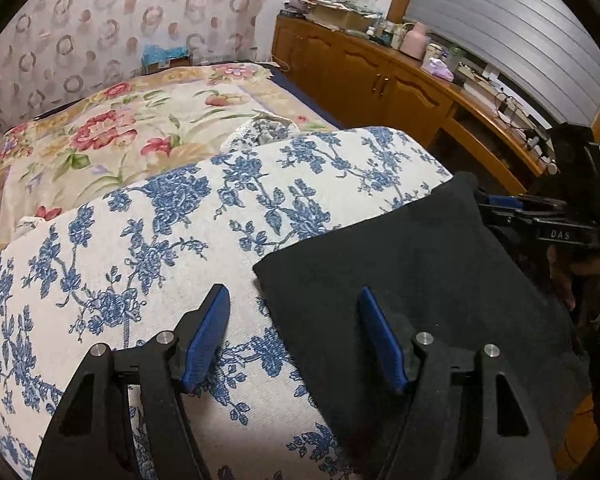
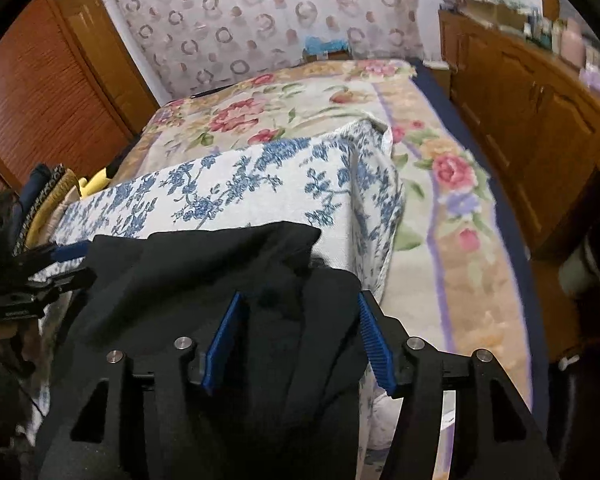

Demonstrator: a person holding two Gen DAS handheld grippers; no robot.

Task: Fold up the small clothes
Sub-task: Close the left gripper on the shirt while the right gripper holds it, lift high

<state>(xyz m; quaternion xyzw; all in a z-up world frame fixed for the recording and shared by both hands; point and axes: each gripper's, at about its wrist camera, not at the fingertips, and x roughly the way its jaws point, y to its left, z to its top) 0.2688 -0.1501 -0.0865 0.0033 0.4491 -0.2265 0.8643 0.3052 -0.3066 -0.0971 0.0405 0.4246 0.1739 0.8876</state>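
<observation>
A black garment lies folded on a white cushion with blue flowers, at its near right corner. My left gripper stands open over the garment's left edge, with one finger above the flowered cloth and the other above the black fabric. In the right wrist view the black garment is bunched between the blue pads of my right gripper. The jaws stand apart and the pads do not press it. The left gripper shows at the garment's far left edge, and the right gripper at its far right corner.
The cushion rests on a bed with a pink-flowered spread. A wooden cabinet with clutter on top runs along the right. A pile of folded clothes lies left of the cushion. A wooden door is at far left.
</observation>
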